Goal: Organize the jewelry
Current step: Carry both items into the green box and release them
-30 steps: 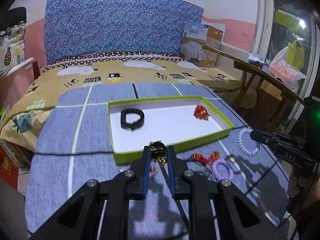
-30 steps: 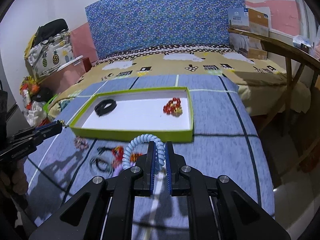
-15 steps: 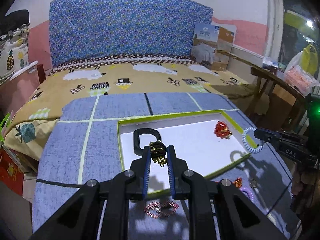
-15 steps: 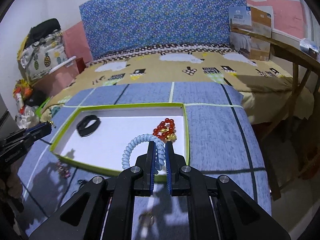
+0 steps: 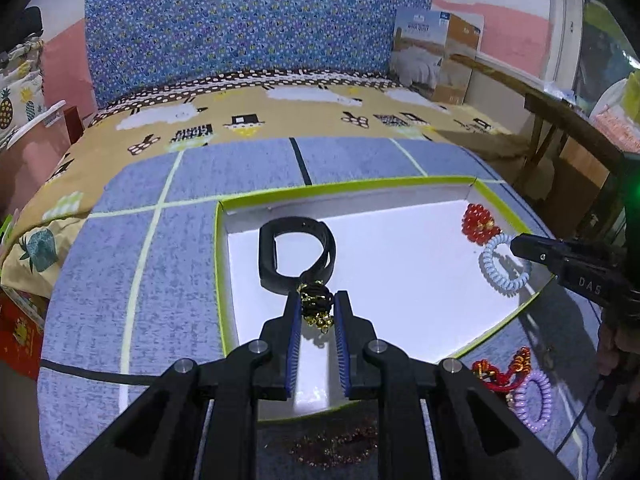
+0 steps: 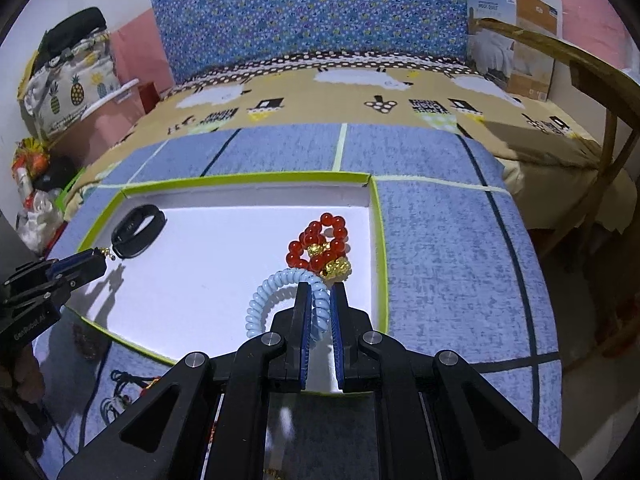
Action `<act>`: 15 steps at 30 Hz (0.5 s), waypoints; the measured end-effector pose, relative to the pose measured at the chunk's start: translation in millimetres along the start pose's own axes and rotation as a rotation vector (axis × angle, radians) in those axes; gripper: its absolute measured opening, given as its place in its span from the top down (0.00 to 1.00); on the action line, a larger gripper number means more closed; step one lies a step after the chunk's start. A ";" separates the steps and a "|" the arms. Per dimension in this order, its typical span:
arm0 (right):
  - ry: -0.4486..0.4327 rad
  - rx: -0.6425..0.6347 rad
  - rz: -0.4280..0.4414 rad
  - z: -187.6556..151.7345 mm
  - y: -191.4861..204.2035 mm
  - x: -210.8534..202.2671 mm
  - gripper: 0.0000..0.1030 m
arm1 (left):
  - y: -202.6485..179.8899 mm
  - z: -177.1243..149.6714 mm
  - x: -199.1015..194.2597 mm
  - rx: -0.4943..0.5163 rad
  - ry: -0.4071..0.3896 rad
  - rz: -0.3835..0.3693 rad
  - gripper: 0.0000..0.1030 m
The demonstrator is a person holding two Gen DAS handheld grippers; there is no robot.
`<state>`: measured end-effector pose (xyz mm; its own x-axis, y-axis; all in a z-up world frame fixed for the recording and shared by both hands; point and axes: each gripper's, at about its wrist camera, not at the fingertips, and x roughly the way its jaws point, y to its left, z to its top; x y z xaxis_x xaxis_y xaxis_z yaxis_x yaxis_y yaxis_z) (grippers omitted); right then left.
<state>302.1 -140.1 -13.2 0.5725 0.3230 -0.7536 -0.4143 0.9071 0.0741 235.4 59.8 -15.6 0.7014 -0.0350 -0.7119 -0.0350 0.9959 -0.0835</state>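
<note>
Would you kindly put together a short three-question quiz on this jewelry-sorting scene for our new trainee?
1. True or false: the right gripper is shut on the pale blue coil bracelet.
2. Which item in the green-rimmed tray lies closest to what the left gripper holds?
A. the red bead bracelet
B. the black band
C. the purple coil bracelet
3. Fill in: the left gripper grips a small ____-and-gold trinket.

Key
1. True; the coil sits pinched between its pads above the tray.
2. B; the purple coil lies outside the tray, on the blue cloth.
3. Black.
</note>
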 end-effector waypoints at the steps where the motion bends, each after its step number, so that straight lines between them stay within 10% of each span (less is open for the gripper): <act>1: 0.006 -0.003 -0.002 0.4 0.4 2.1 0.91 | -0.4 -0.3 1.7 0.002 0.006 0.003 0.84; 15: 0.056 -0.031 -0.007 0.5 3.5 13.0 0.85 | -3.4 -1.7 11.4 0.007 0.048 0.019 0.83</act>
<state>308.5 -132.5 -22.4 0.5350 0.2999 -0.7898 -0.4328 0.9002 0.0487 242.3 55.9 -24.6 0.6656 -0.0199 -0.7461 -0.0429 0.9970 -0.0648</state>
